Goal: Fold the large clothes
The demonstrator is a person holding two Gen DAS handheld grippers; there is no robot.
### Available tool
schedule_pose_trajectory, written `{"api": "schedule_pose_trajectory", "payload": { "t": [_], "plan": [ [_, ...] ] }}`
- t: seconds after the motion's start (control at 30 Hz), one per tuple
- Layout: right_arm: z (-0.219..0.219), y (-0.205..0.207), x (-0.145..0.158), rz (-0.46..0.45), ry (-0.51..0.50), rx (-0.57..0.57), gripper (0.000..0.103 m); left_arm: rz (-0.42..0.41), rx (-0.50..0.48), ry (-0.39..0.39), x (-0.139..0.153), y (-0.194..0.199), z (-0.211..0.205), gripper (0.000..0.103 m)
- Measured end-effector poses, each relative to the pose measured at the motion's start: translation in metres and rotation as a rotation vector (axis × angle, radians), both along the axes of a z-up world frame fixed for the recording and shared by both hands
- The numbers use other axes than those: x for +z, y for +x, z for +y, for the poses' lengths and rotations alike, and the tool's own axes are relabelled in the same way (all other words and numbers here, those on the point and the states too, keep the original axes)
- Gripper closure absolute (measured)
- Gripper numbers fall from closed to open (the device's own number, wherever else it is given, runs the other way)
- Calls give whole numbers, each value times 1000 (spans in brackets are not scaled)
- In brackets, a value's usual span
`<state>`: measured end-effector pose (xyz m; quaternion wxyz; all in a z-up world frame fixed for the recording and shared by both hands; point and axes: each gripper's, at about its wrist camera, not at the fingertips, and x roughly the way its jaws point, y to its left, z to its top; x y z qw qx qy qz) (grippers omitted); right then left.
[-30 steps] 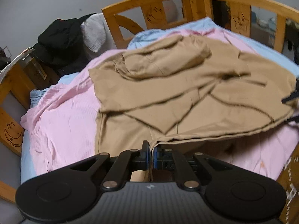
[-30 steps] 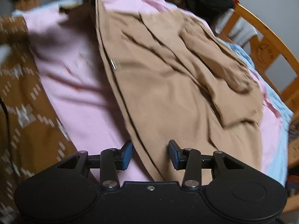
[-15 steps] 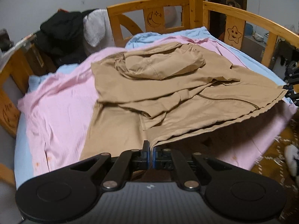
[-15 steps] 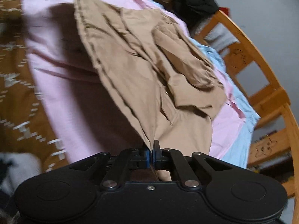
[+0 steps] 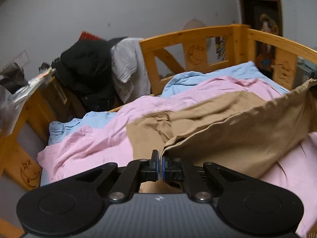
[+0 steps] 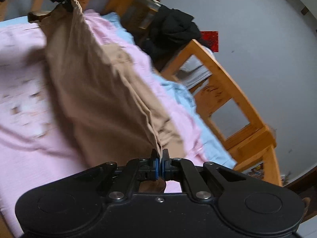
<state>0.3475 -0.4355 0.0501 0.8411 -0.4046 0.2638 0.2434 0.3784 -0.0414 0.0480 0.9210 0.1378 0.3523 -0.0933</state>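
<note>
A wooden bed (image 5: 190,37) carries a pink sheet (image 5: 95,138). Over it a tan garment (image 5: 227,123) is lifted, stretched between both tongs: left tongs (image 5: 158,165) and right tongs (image 6: 159,163) each clamp a fabric edge.

The tan garment (image 5: 227,130) ran off the right edge of the left wrist view, so its far corner was cut away there. In the right wrist view the pink sheet (image 6: 21,91) was smeared by motion. The dark heap of clothes (image 5: 87,75) on the wooden rail (image 5: 190,37) was too murky to sort out.
</note>
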Motion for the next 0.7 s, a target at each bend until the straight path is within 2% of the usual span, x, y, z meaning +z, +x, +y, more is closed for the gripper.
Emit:
{"api": "schedule_pose_trajectory", "payload": {
  "t": [0.1,0.23,0.3,0.4,0.43,0.5,0.53,0.57,0.6,0.63,0.67,0.7],
  "plan": [
    [3,63,-4,19,34,-25,100,58,7,-6,-7,56,3,101],
    [7,141,-29,128,68,-99,99,124,4,0,-36,119,3,101],
    [6,168,-42,166,102,-141,99,142,12,13,-53,142,0,101],
    [4,189,-61,201,167,-219,97,181,16,1,-82,169,1,100],
    [2,193,-69,215,191,-248,97,201,28,-19,-90,176,3,96],
    [0,202,-83,238,228,-293,96,243,72,-66,-105,186,11,83],
    [0,202,-89,247,247,-313,94,253,100,-88,-109,189,16,69],
    [-1,203,-92,256,275,-334,90,249,126,-109,-111,189,21,49],
    [-4,205,-93,263,315,-355,88,233,153,-132,-110,186,27,39],
    [-8,206,-92,268,376,-378,78,206,172,-162,-107,182,33,23],
    [-13,204,-89,273,432,-398,64,181,179,-190,-103,178,40,12],
    [-19,201,-84,278,492,-413,57,148,183,-216,-98,173,47,10]
  ]
}}
